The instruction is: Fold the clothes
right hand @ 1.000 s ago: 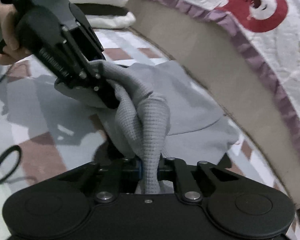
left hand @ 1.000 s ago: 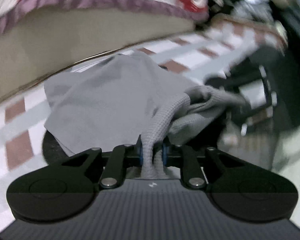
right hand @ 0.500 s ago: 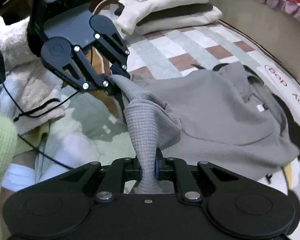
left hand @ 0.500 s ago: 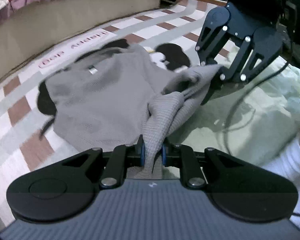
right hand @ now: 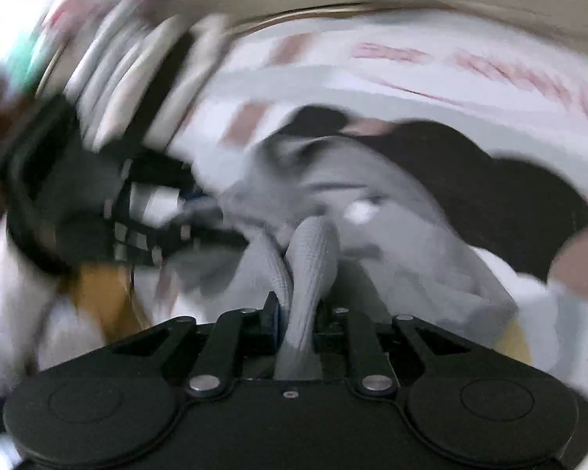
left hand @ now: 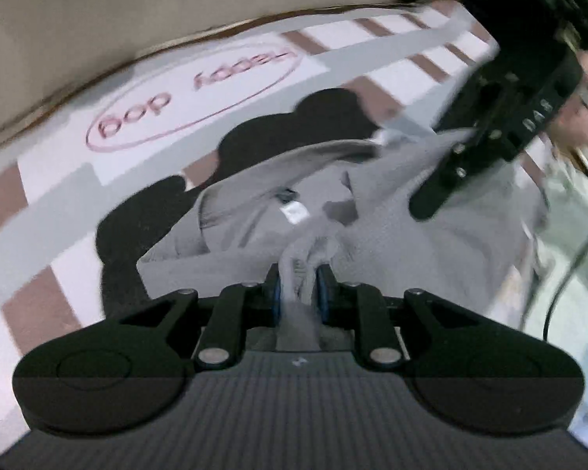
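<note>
grey knit garment (left hand: 251, 211), frame centre: soft, light, limp | left gripper (left hand: 298, 288) pinches bunched hem | right gripper (right hand: 296, 315) jaws opening, fabric between

A floor mat (left hand: 58, 211) carries everything: white, with grey bands and brown-pink rectangles, a black cartoon silhouette (left hand: 278, 133) and a pink oval holding mirrored pink lettering (left hand: 192, 98). A grey waffle-knit garment (left hand: 231, 243) lies crumpled directly on it, covering part of the silhouette. At the mat's far edge, badly blurred, sits a stack of folded clothes (right hand: 137, 70).
</note>
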The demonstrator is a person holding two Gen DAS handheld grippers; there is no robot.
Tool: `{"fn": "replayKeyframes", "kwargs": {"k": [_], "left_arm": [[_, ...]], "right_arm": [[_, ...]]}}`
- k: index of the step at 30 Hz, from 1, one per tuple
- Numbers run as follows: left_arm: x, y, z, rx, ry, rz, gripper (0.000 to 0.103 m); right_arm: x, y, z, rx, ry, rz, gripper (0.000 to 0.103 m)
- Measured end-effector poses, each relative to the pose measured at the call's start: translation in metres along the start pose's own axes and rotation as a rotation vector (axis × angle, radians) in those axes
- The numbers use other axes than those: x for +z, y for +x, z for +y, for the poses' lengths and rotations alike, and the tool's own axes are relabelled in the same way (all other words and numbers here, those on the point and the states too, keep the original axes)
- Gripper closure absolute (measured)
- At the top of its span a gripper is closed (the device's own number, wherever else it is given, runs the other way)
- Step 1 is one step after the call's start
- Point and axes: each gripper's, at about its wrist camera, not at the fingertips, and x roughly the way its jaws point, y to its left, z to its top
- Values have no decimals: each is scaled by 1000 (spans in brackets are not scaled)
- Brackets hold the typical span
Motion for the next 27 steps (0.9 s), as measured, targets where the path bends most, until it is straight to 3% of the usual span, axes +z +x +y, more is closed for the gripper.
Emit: {"fn": "replayKeyframes", "kwargs": {"k": [3,5,8,10,12,15,17,22,24,26,27], "left_arm": [[1,3,10,38,-55,-60,86],[0,3,15,63,-89,-98,86],[-11,-14,25,37,-178,-181,86],[-27,-34,30,39,-257,-271,79],[-46,-53,31,118,-340,-356,68],[-83,-75,31,136,-442,-437,67],[-104,-84,28,134,-488,-470,64],[-117,-59,3,61,-388,-404,61],[-115,-47,-5,58,-355,-399,48],[-114,-35,-10,76,-348,-403,49],[-113,-30,-13,84,-335,-405,55]], "right_arm": [[-6,1,-31,34,139,-99,77],[-13,-5,-48,42,221,-172,60],[-37,-25,-60,99,267,-314,55],[-60,-37,-59,128,290,-428,52],[-88,-49,-54,144,327,-561,50],[-121,-61,-41,172,343,-693,50],[-137,-60,-25,151,295,-716,50],[-158,-47,7,-3,123,-687,46],[-160,-36,15,-70,75,-663,45],[-165,-28,11,-154,52,-666,45],[-165,-22,8,-179,39,-675,45]]}}
